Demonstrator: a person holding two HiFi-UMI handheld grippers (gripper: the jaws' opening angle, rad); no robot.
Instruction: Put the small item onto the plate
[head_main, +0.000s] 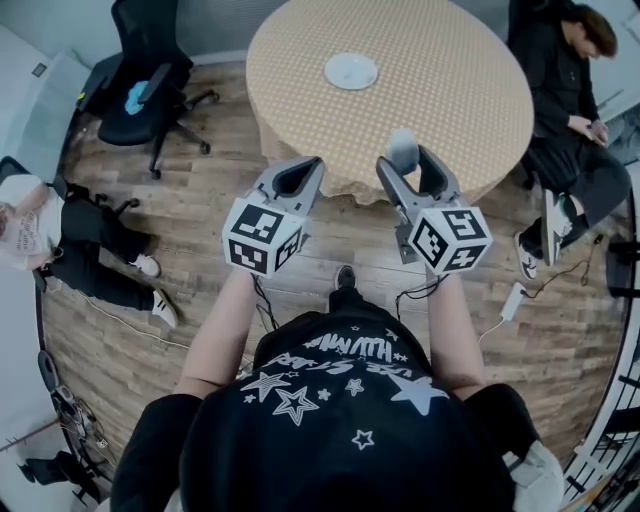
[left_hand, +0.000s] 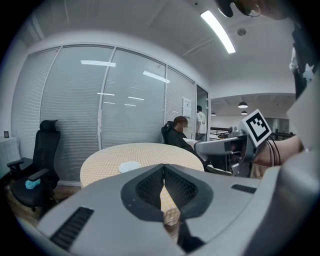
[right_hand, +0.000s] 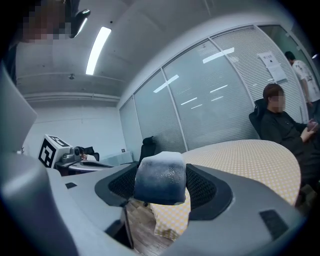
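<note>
Item (right_hand: 161, 177) clamped in my right gripper (head_main: 405, 160), near worktop (head_main: 450, 100) front edge. Plate (head_main: 351, 71) lies ahead and slightly left, well apart, mid-worktop. My left gripper (head_main: 305, 172) closed, empty. Forward-left reach needed, I judge.

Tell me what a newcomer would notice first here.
The two tongs held out in the foreground dominate: the right tongs clamp a small blue-grey block, while the left tongs are shut and empty. Beyond them a white plate sits alone on the round checked table.
</note>
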